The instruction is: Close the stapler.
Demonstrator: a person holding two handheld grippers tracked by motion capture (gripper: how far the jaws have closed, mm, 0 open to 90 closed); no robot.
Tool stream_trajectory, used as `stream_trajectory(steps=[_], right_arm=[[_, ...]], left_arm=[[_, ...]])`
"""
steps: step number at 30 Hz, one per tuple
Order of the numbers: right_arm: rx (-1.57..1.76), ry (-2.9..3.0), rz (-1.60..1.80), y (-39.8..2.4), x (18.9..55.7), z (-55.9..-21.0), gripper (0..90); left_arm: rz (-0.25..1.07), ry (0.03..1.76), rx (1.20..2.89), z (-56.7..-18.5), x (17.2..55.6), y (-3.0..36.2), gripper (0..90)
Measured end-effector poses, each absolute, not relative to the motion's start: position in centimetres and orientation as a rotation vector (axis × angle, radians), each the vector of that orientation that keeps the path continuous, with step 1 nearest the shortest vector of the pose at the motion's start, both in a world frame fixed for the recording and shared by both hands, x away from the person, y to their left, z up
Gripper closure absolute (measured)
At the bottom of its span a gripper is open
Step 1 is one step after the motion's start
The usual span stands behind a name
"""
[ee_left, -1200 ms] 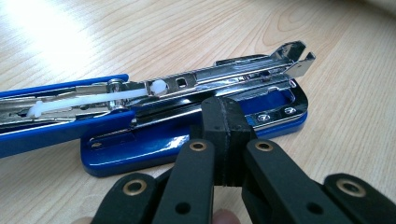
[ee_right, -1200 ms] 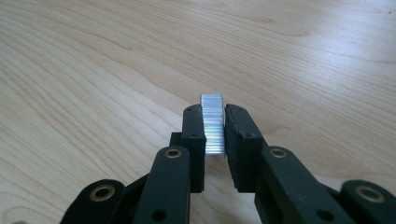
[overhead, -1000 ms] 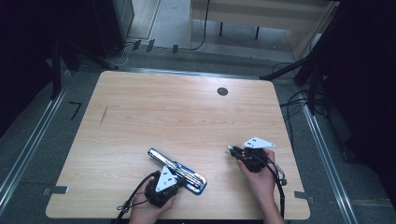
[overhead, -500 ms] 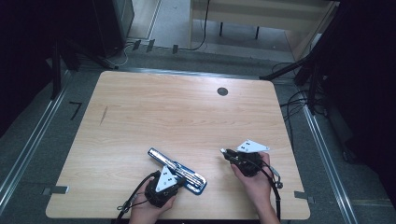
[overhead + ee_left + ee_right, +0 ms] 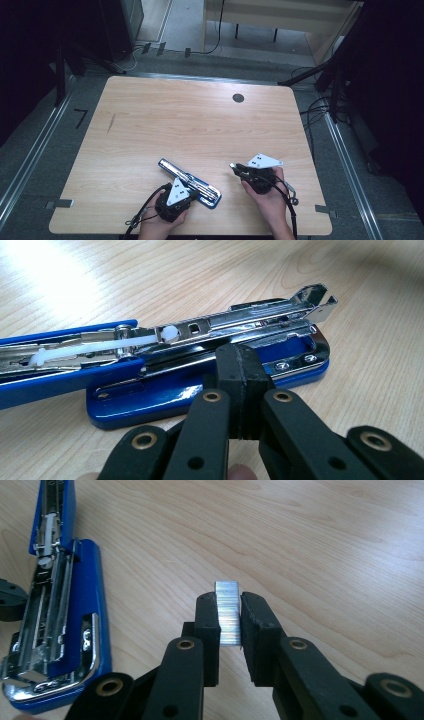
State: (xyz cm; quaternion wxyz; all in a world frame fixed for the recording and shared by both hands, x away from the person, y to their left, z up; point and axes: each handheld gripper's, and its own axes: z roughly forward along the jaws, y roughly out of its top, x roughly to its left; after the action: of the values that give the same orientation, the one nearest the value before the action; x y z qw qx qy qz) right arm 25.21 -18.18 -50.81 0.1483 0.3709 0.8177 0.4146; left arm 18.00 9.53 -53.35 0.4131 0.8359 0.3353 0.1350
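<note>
Nearest the table's front edge [image 5: 90,227], the left gripper [image 5: 186,192] sits with its jaws pressed together on nothing, their tips resting against the near side of the blue stapler [image 5: 192,184] at its base. That stapler lies opened out, its chrome magazine [image 5: 240,322] exposed, running diagonally away toward the left. Just to the right, with a strip of bare wood between, the right gripper [image 5: 235,167] pinches a strip of staples [image 5: 228,612] between narrow jaws, the strip standing up past the pads [image 5: 207,617]. It hangs over the front right part of the table, near that side edge. Beyond both hands the wooden top stretches open to the far edge, broken by a dark round grommet [image 5: 238,98] near the far right.
</note>
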Motion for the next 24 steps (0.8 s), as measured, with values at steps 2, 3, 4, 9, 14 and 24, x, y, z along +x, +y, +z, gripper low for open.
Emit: stream_trajectory(steps=[2, 3, 4, 9, 14, 24], right_arm=[[1.056, 2.356, 1.197, -17.9, 25.0, -50.8, 80.0], [1.056, 2.362, 1.199, -17.8, 24.8, -50.7, 80.0], [1.046, 2.365, 1.198, -17.7, 24.7, -50.7, 80.0], [1.025, 2.394, 1.208, -17.0, 24.1, -50.6, 80.0], [0.999, 2.411, 1.215, -16.6, 23.6, -50.4, 80.0], [0.967, 2.444, 1.233, -15.8, 22.7, -50.0, 80.0]], left_arm=[[0.339, 0.843, 2.102, -53.4, 18.0, 9.5, 90.0], [0.340, 0.843, 2.102, -53.4, 18.0, 9.5, 90.0], [0.340, 0.843, 2.102, -53.4, 18.0, 9.5, 90.0], [0.341, 0.843, 2.101, -53.4, 18.0, 9.5, 90.0], [0.341, 0.843, 2.101, -53.4, 18.0, 9.5, 90.0], [0.341, 0.843, 2.101, -53.4, 18.0, 9.5, 90.0]])
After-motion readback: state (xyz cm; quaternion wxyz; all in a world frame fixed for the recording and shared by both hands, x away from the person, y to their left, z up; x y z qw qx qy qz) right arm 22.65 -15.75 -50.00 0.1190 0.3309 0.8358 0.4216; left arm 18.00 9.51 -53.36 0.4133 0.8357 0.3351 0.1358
